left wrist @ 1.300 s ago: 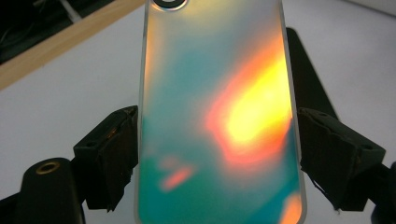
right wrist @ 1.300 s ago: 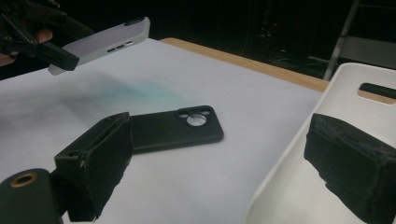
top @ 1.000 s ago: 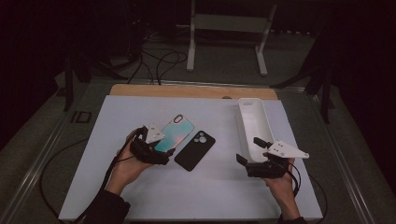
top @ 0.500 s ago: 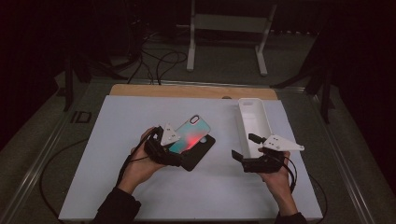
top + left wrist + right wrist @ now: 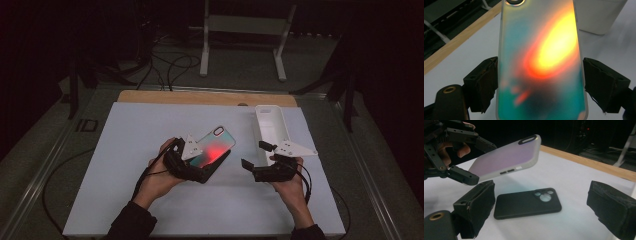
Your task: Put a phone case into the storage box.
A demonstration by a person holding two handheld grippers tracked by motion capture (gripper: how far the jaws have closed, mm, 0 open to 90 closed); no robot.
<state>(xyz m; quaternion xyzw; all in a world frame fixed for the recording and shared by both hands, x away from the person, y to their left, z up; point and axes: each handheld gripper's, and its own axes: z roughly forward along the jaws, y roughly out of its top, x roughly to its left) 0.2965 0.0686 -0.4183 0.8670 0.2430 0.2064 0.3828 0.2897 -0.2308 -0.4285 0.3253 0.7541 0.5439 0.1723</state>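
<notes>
Bench: white top, wood strip at far edge.
On the bench [image 5: 150,130]: black case [image 5: 526,203] lying flat near the middle, white tray [image 5: 270,127] at the far right, just short of the wood strip [image 5: 200,97].

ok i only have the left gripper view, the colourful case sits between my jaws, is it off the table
observer: yes, the left gripper holds the colourful case tilted in the air, clear of the table
operator: anything under it
observer: a black case lies flat on the table just below it
operator: and the other gripper
observer: the right gripper is open and empty, pointed toward the black case
</notes>
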